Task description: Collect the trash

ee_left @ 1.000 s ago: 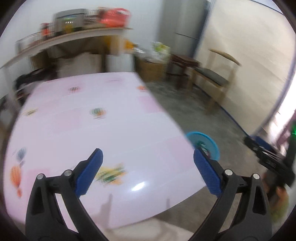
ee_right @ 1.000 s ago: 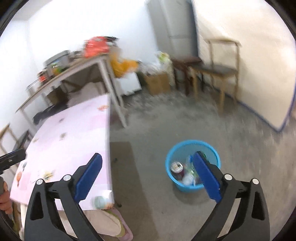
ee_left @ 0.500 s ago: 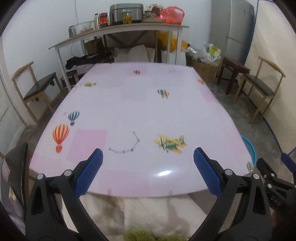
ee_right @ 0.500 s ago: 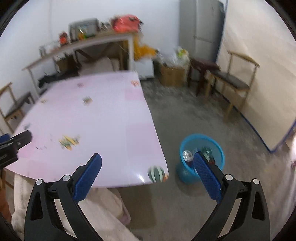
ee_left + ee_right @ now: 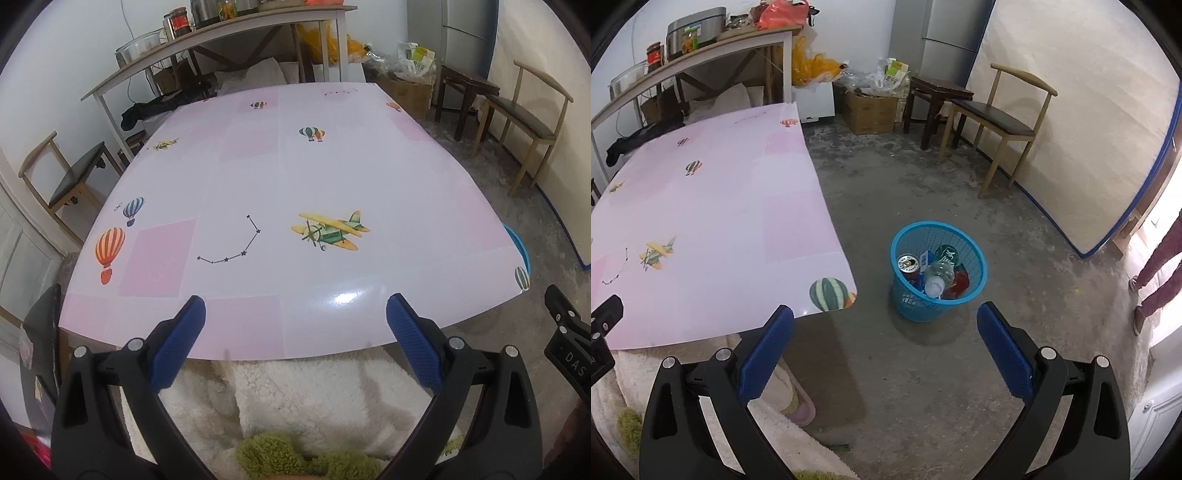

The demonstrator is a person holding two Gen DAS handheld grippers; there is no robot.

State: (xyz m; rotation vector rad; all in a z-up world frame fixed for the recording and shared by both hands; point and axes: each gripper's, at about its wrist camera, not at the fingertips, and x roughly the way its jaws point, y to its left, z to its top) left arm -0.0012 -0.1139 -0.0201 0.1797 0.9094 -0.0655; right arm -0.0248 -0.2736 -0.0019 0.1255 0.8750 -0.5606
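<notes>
The trash sits in the blue basket (image 5: 938, 271) on the floor just off the table's near right corner: one soda can (image 5: 908, 264), one clear plastic bottle (image 5: 938, 277) lying mouth-down, one dark green can or bottle end (image 5: 946, 254), and some red and blue wrappers I cannot count. Over the last second both views have swung and steadied; the left one has turned from the table's right edge to look squarely across the pink table (image 5: 295, 177), which carries only its printed balloons and planes, with no loose item visible on it. The right view has settled on the basket. I judge the collecting essentially finished. The left hand-held gripper (image 5: 295, 339) hangs spread wide and empty over the table's near edge; the right hand-held gripper (image 5: 885, 349) is likewise spread and empty, above bare floor near the basket. Two chairs (image 5: 70, 173) flank the table.
</notes>
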